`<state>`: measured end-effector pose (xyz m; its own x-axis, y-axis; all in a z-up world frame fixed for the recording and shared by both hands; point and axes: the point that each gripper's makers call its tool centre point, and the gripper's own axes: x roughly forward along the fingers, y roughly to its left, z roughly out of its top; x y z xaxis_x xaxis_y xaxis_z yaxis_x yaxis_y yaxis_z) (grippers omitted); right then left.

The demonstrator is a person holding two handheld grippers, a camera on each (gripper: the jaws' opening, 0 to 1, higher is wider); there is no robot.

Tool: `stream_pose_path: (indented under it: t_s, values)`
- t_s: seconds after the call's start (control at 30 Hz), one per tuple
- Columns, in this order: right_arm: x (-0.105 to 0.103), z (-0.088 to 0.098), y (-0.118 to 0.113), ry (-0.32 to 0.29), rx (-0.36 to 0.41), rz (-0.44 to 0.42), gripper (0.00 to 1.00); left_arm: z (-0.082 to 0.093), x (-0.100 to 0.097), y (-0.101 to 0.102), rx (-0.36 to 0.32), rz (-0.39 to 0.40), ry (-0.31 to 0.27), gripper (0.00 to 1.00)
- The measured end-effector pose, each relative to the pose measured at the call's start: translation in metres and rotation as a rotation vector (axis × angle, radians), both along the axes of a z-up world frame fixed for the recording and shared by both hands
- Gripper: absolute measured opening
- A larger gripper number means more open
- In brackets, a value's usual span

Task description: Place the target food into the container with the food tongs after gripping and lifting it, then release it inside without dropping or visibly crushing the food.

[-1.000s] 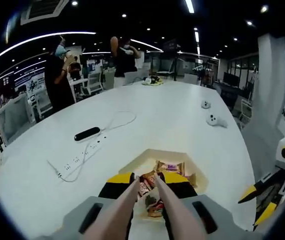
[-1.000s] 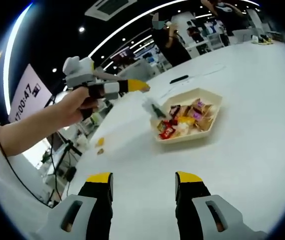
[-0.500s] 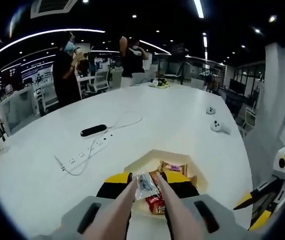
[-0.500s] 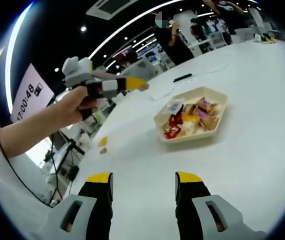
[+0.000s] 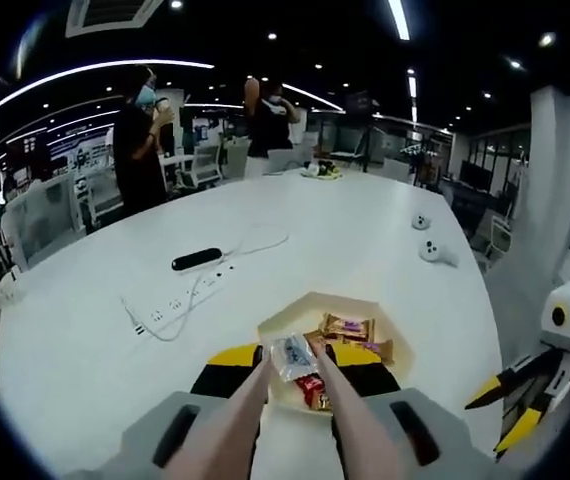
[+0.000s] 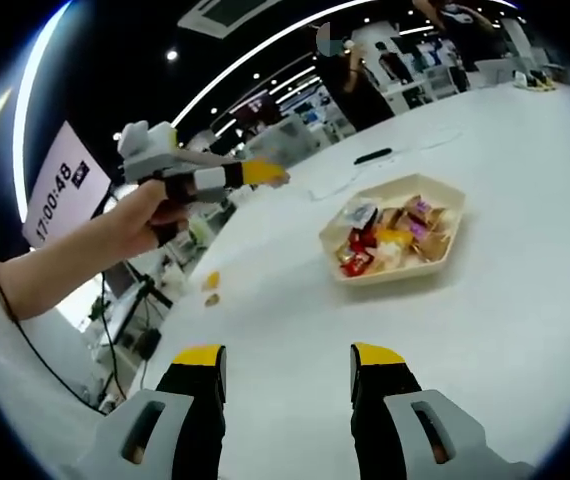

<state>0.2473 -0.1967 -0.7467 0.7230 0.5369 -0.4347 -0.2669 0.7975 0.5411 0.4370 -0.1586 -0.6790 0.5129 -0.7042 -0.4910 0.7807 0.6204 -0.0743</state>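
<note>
Here a silvery wrapped snack (image 5: 292, 356) lies in the cream six-sided tray (image 5: 295, 318), seen in the left gripper view just past the tips of the tongs (image 5: 287, 400) that run forward from the left gripper (image 5: 290, 440). The two pale tong arms (image 5: 233, 425) lie close together, and whether they press on the wrapper or merely frame it cannot be told. In the right gripper view the same packet (image 6: 360, 213) rests at the near-left part of the tray (image 6: 435, 258), among red, yellow and brown wrapped snacks (image 6: 390, 232).

The left gripper (image 6: 201, 176) shows there too, held up in a hand (image 6: 150, 212) well to the left of the tray, its yellow tips pointing toward it; its fingers look drawn together around the tongs. The right gripper (image 6: 287, 385) hangs low over the white counter (image 6: 485, 340) with its black, yellow-tipped fingers spread wide and nothing between them. It also enters the left gripper view at the far right edge (image 5: 525, 395).

On the counter beside the tray, two small yellowish bits (image 6: 210, 288) lie apart from everything. Farther off sit a white power strip (image 5: 175, 303) with its cord, a dark oblong object (image 5: 197, 259) and two white controllers (image 5: 427, 238). Two people (image 5: 145, 135) stand beyond the counter's far end.
</note>
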Motion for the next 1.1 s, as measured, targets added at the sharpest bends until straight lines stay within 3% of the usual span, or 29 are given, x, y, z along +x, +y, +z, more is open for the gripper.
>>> stream_pose_path:
  t_s: [0.3, 1.1]
  values:
    - [-0.001, 0.004, 0.015, -0.009, -0.011, 0.018, 0.5, -0.008, -0.009, 0.028, -0.014, 0.0, 0.041, 0.23]
    - [-0.015, 0.011, 0.033, -0.021, -0.084, 0.04, 0.5, -0.01, -0.025, 0.082, -0.062, 0.042, 0.033, 0.25]
